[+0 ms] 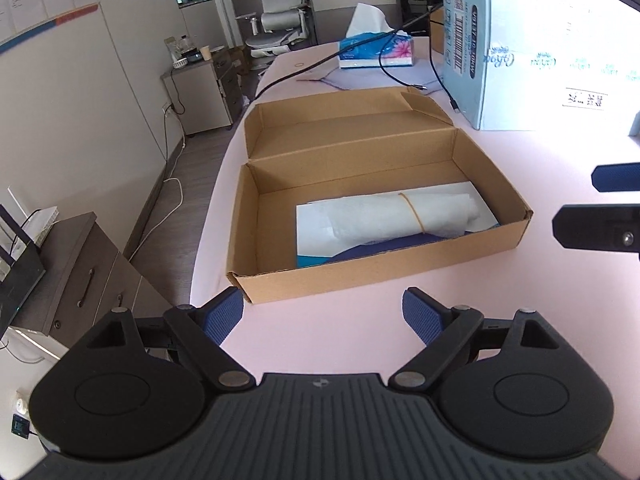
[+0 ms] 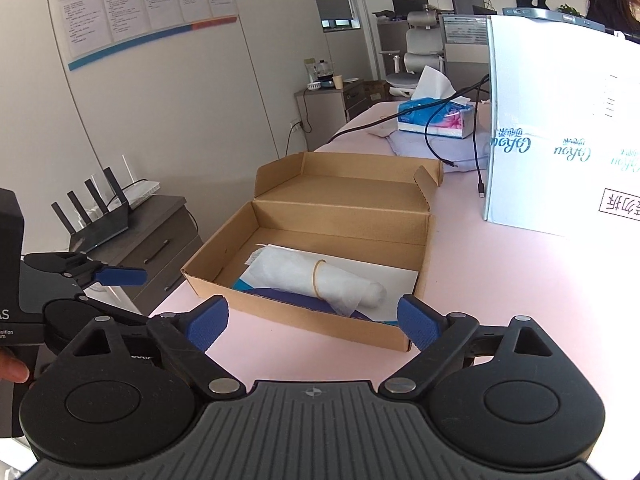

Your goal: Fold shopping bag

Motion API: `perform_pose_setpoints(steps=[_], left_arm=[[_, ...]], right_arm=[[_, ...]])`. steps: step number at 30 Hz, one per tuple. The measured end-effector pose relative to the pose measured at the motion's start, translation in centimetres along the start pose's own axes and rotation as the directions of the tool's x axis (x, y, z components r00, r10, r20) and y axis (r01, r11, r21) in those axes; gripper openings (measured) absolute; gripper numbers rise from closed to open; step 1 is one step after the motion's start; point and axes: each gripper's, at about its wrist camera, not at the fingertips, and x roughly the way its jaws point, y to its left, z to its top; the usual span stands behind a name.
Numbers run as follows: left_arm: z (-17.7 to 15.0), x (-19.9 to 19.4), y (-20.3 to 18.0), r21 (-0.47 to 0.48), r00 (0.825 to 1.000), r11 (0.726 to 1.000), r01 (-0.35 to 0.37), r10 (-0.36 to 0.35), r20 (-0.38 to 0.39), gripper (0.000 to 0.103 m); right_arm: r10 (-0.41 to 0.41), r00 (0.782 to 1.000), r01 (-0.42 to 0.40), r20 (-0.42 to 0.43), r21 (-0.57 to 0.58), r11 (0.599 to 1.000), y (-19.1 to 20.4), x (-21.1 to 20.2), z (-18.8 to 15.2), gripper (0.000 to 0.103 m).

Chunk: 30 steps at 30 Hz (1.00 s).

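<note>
A white shopping bag (image 1: 396, 216) (image 2: 320, 280), rolled into a tube and bound by a tan rubber band (image 1: 412, 212) (image 2: 317, 278), lies in an open cardboard box (image 1: 248, 216) (image 2: 216, 260) on top of white and blue sheets. My left gripper (image 1: 323, 314) stands open over the pink table just in front of the box, with nothing between its blue pads. My right gripper (image 2: 313, 322) is open too, at the box's near wall, empty. The left gripper (image 2: 120, 276) also shows at the left edge of the right wrist view, and the right gripper's fingertips (image 1: 616, 176) at the right edge of the left wrist view.
A large pale blue carton (image 1: 540, 40) (image 2: 560, 128) stands at the back right. A tissue box (image 1: 376, 52) (image 2: 436, 118) and black cables (image 1: 440, 76) lie behind the cardboard box. The table edge (image 1: 208, 240) drops to the floor on the left, by grey drawers (image 1: 80, 280) and a router (image 2: 96, 216).
</note>
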Motion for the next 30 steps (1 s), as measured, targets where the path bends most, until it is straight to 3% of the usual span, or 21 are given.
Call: perform_pose_setpoints(steps=[8,13,17,21,30], left_arm=[[-0.9,-1.1,-0.6,-0.043,0.996,0.998,-0.042,0.046,0.077,0.094],[-1.3,-1.4,-2.0,0.009,0.991,0.996,-0.089,0.088,0.097,0.094],[-1.3,-0.9,-1.5,-0.045,0.999,0.999,0.009,-0.008,0.036,0.094],[-1.5,-1.2,-2.4,0.02,0.998,1.0,-0.023,0.021,0.064,0.094],[-1.7,-1.3,-2.2,0.004,0.996,1.0,-0.02,0.019,0.083,0.094]], right_arm=[[0.038,0.999,-0.038,-0.007,-0.017,0.999,1.1,0.1,-0.5,0.094],[0.044,0.999,-0.044,-0.007,-0.034,0.998,1.5,0.0,-0.5,0.094],[0.039,0.999,-0.039,-0.001,-0.04,0.998,1.6,-0.2,-0.5,0.094],[0.038,0.999,-0.038,-0.005,-0.038,0.999,1.5,-0.2,-0.6,0.094],[0.028,1.0,-0.028,-0.002,-0.047,0.998,1.5,-0.3,-0.6,0.094]])
